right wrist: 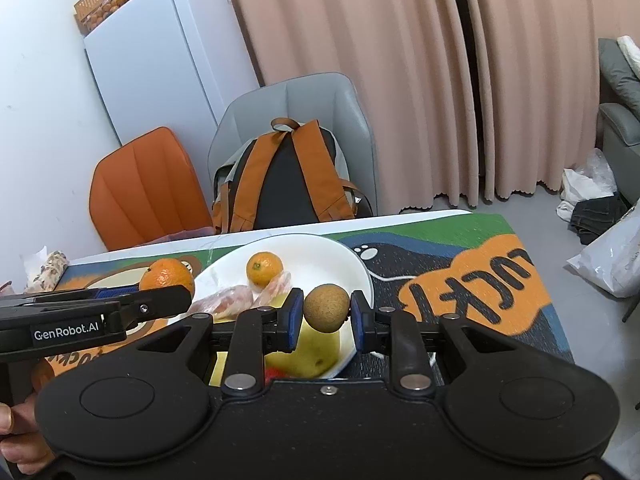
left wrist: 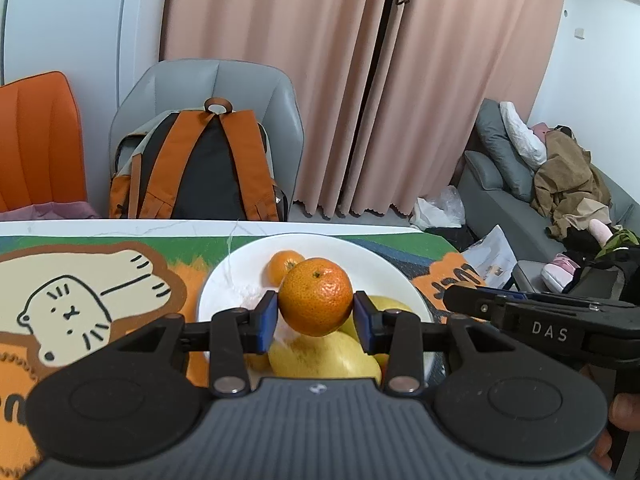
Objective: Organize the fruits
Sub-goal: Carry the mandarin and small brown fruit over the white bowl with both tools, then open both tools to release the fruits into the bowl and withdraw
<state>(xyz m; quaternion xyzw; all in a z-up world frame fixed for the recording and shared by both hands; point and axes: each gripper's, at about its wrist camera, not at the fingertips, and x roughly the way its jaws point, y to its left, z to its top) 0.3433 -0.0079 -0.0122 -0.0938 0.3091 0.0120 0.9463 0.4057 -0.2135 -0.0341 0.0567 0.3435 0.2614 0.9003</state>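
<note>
Here the left gripper [left wrist: 316, 314] is closed on a mandarin [left wrist: 315, 296], its 2 blue pads [left wrist: 267, 316] pressing the fruit's left and right sides. The mandarin is bright orange with a pebbled, dimpled skin and a small dark stem scar on top. It hangs above the white plate [left wrist: 224, 276], clear of the fruit below it. In the right wrist view the same mandarin [right wrist: 166, 276] shows at the left, gripped in the left gripper's fingers beside the plate's left rim.

The right gripper [right wrist: 325, 316] is clamped nearly all the way in on a small round brown fruit [right wrist: 326, 307], dull and rough-skinned, tan with a faint green cast. Its blue pads [right wrist: 295, 316] touch it on both sides, and it sits above the plate's near right part [right wrist: 360, 276].

On the plate lie a 2nd, smaller mandarin [right wrist: 264, 268] toward the far side, pale pink peeled segments [right wrist: 234, 300] in clear wrap just beside it, and a yellow fruit [right wrist: 316, 350] at the near edge, right under both grippers. The plate stands on a cartoon-printed mat [right wrist: 460, 292] covering the table.
</note>
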